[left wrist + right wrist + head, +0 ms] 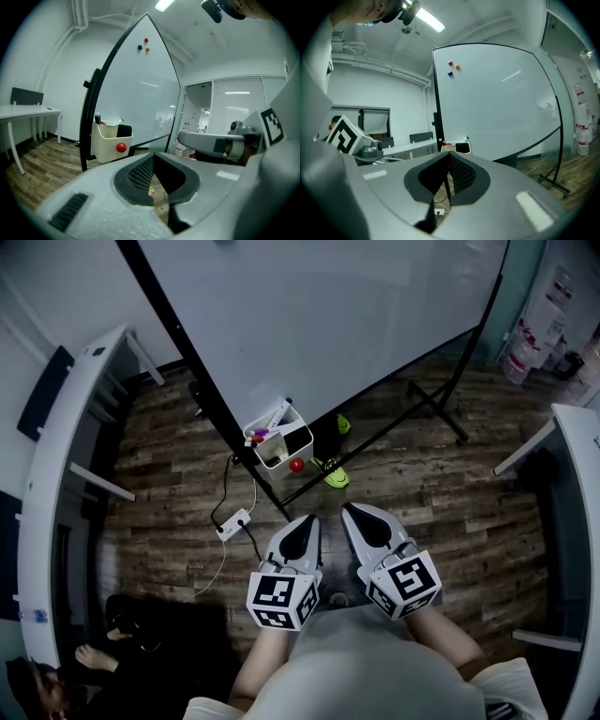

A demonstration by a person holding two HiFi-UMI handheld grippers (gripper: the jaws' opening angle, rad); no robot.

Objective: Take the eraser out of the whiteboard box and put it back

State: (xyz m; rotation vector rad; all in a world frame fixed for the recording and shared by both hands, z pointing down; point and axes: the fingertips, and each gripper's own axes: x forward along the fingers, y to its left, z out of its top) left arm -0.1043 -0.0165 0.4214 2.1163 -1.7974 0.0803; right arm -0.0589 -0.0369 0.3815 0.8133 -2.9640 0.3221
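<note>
Eraser (298,441) in box (268,461), well ahead of both jaws

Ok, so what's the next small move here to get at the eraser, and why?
Probably carry the right hand-held gripper forward to the white box and open its jaws. It and the left hand-held gripper are shut, empty and well short of the whiteboard, while the black eraser sits in the box.
</note>
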